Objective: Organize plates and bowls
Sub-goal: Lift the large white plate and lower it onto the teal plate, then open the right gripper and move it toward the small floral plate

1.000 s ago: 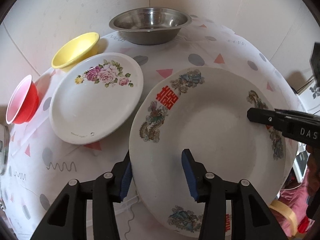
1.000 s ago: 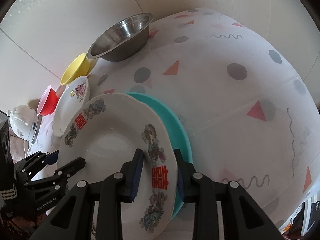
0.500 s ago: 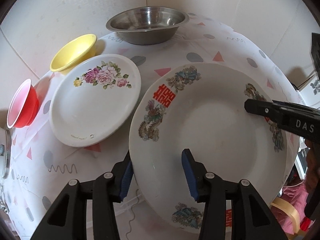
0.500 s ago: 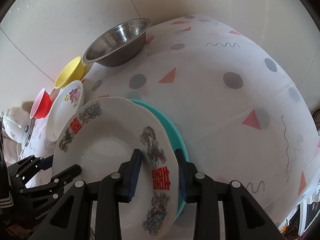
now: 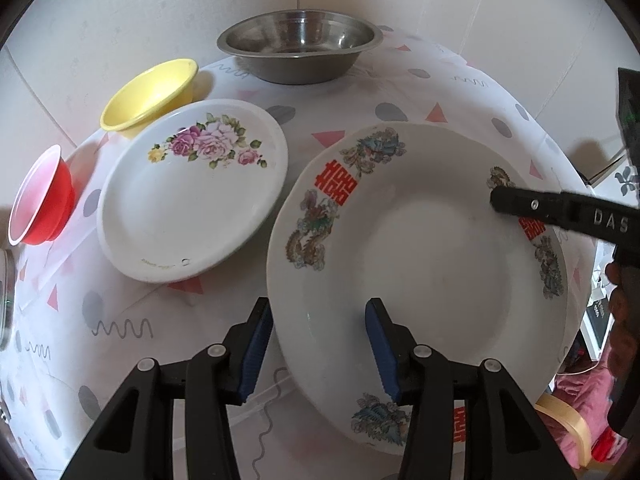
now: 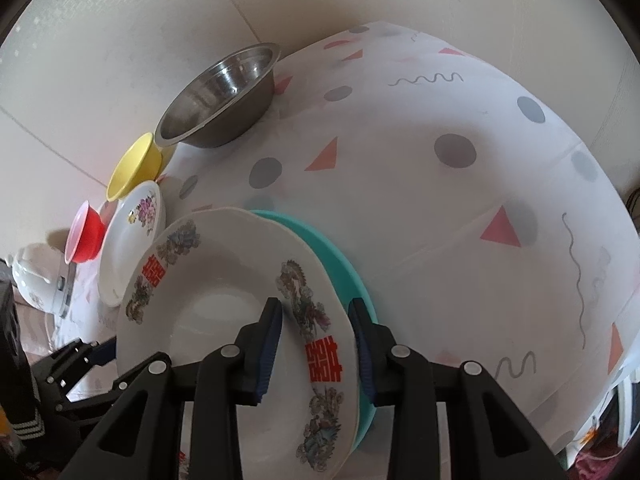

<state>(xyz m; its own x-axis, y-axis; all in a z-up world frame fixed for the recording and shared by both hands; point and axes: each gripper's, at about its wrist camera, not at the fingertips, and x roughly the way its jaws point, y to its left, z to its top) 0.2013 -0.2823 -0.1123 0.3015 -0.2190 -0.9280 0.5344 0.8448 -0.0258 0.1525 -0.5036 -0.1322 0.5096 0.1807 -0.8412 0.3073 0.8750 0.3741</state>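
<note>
The large white plate with dragon prints and red characters (image 5: 420, 248) sits between both tools, its face turned up and tilted. The left hand-held gripper (image 5: 318, 348) straddles the plate's near-left rim, one blue pad above the face and one outside the edge; whether the pads press cannot be told. The right hand-held gripper (image 6: 316, 354) is narrowed on the opposite rim, clamping the white plate together with a teal plate (image 6: 344, 276) lying beneath it; in the left view its upper finger (image 5: 560, 210) lies across the plate's right rim.

Ahead and left of the left hand-held gripper, a smaller white plate with pink roses (image 5: 192, 188) lies flat on the desk (image 6: 440, 184). Beyond it stand a yellow bowl (image 5: 150, 94) and a red bowl (image 5: 40, 196), both upright. Farthest ahead, near the wall (image 5: 140, 8), a steel bowl (image 5: 300, 46) stands upright.

The desk wears a white cloth with grey dots, pink triangles and squiggles. Pale panelled walls meet in a corner behind.
</note>
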